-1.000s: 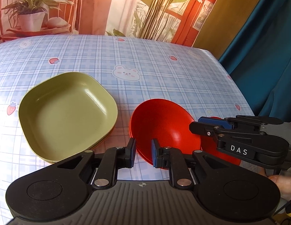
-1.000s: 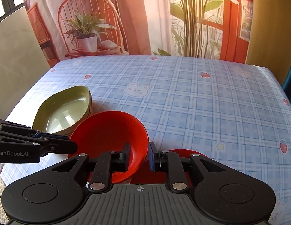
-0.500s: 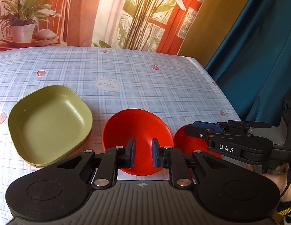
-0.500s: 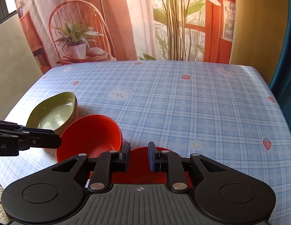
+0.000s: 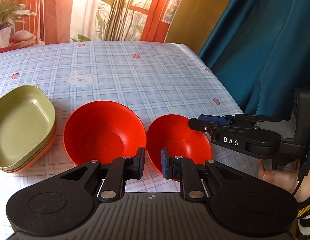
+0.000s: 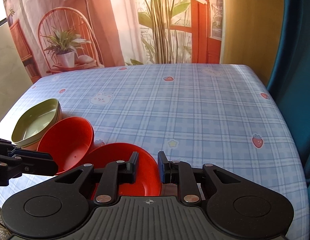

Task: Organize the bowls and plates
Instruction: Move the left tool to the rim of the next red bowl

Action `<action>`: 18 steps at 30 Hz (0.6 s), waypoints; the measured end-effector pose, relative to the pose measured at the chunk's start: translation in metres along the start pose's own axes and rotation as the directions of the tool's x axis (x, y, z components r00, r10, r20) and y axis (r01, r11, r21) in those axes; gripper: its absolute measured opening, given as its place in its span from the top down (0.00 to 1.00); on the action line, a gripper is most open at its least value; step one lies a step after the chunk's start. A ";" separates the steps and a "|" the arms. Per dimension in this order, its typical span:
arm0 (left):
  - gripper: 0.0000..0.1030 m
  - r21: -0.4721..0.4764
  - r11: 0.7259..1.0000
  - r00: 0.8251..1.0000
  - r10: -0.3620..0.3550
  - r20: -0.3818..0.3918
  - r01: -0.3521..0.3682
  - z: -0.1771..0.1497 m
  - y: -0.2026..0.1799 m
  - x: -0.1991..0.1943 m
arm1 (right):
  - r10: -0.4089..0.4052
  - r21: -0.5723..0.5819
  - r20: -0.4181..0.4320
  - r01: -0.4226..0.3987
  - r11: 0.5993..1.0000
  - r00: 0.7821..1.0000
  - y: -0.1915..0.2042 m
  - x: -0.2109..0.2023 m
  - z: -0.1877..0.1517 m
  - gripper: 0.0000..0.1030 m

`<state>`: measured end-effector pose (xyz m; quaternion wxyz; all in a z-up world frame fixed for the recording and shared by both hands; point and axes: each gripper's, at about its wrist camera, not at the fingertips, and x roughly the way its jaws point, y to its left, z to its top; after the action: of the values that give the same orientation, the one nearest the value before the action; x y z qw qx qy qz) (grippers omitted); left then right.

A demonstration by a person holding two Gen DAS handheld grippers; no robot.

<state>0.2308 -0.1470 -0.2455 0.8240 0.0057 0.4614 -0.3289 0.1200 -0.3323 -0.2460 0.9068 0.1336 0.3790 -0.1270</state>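
Two red bowls stand side by side near the table's front edge: a larger one (image 5: 104,132) (image 6: 67,140) and a smaller one (image 5: 177,140) (image 6: 127,168). A stack of plates with a green one on top (image 5: 21,126) (image 6: 36,120) sits left of them. My left gripper (image 5: 153,163) is slightly open and empty, hovering above the near rims where the two bowls meet. My right gripper (image 6: 148,167) is slightly open and empty, its jaws either side of the smaller bowl's right rim. It also shows in the left wrist view (image 5: 194,122), and the left gripper's fingers (image 6: 35,160) show in the right wrist view.
The table (image 6: 174,110) has a blue plaid cloth with bears and strawberries. A printed backdrop (image 6: 115,20) hangs behind it and a teal curtain (image 5: 264,50) is on the right. The table's right edge is close to the smaller bowl.
Both grippers have pulled back towards the table's front edge and swung right. The smaller red bowl, mostly hidden earlier, now shows in full. The bowls and plates have not moved.
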 end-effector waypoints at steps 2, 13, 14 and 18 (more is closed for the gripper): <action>0.82 0.002 1.000 1.000 -0.008 -0.013 0.008 -0.001 -0.003 0.003 | 0.001 0.009 -0.001 -0.001 1.000 1.000 -0.004 -0.001 -0.004 0.81; 0.82 -0.016 1.000 0.998 0.017 -0.064 -0.018 -0.007 -0.009 0.015 | 0.030 0.043 -0.010 -0.030 0.999 0.999 -0.018 0.002 -0.020 0.81; 0.82 -0.017 1.000 0.997 0.018 -0.069 -0.019 -0.008 -0.008 0.017 | 0.033 0.047 -0.011 -0.033 0.998 0.999 -0.019 0.002 -0.020 0.81; 0.82 -0.028 0.999 0.996 0.029 -0.085 -0.031 -0.008 -0.007 0.024 | 0.044 0.061 -0.013 -0.043 0.997 0.999 -0.023 0.004 -0.024 0.82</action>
<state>0.2289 -0.1629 -0.2660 0.8085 0.0145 0.5006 -0.3091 0.0993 -0.3457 -0.2683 0.9022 0.1701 0.3786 -0.1174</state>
